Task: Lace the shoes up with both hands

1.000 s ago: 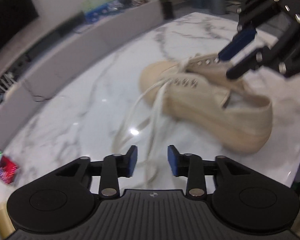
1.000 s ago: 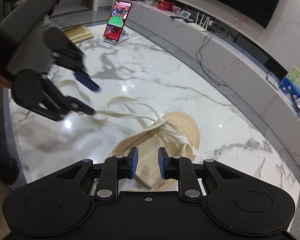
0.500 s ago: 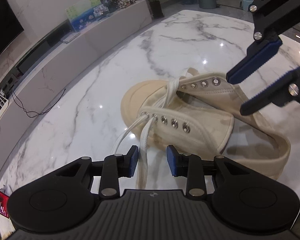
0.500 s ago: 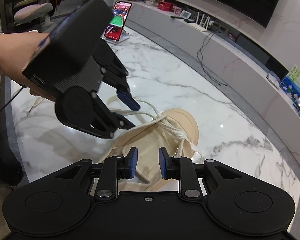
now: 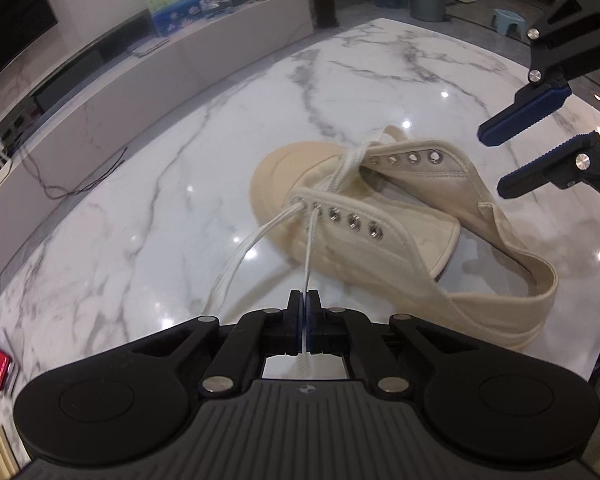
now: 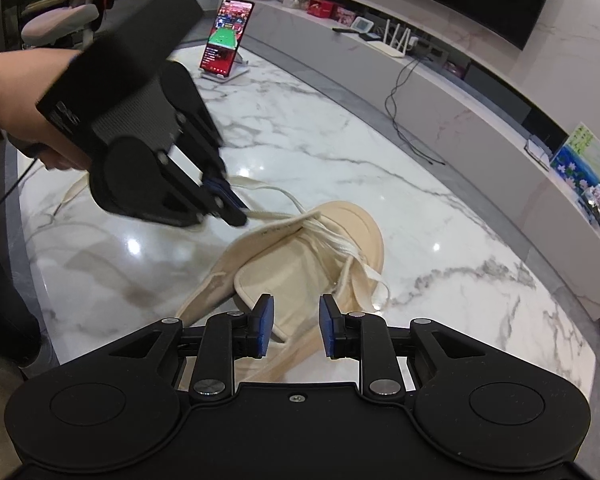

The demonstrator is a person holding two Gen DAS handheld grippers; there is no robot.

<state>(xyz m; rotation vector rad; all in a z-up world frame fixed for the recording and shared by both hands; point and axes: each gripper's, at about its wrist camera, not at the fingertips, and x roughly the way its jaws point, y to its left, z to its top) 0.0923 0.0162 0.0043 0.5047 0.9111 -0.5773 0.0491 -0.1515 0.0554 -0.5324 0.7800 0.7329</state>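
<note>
A cream canvas shoe (image 5: 384, 232) lies on the white marble worktop (image 5: 172, 184), its tongue flopped open and only the eyelets nearest the toe threaded. The left claw (image 5: 302, 312) has just closed and now pinches one strand of the white lace (image 5: 309, 248). The right claw (image 6: 294, 326) hangs over the shoe's heel, its jaws apart with nothing between them.
</note>
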